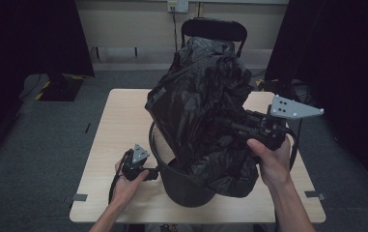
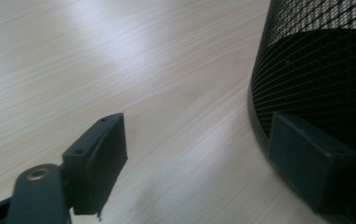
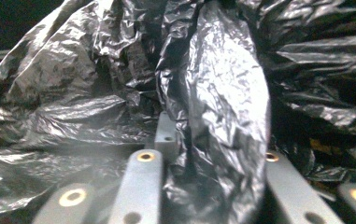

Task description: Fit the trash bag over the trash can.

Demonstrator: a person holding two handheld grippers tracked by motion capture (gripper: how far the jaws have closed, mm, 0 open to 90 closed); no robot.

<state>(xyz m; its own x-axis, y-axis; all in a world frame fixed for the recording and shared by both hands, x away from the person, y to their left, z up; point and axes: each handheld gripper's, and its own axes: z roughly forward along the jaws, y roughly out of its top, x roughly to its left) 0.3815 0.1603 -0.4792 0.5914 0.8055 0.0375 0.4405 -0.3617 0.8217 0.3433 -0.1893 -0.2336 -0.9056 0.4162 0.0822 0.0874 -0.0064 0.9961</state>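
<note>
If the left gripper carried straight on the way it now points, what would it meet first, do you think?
Probably the black mesh bin: one jaw of the left gripper already sits beside its wall, the other over bare table.

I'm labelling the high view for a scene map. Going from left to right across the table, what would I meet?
Left claw at the bin's side → black mesh bin → black plastic bag rising out of it → right claw, reaching into the bag's folds.
</note>
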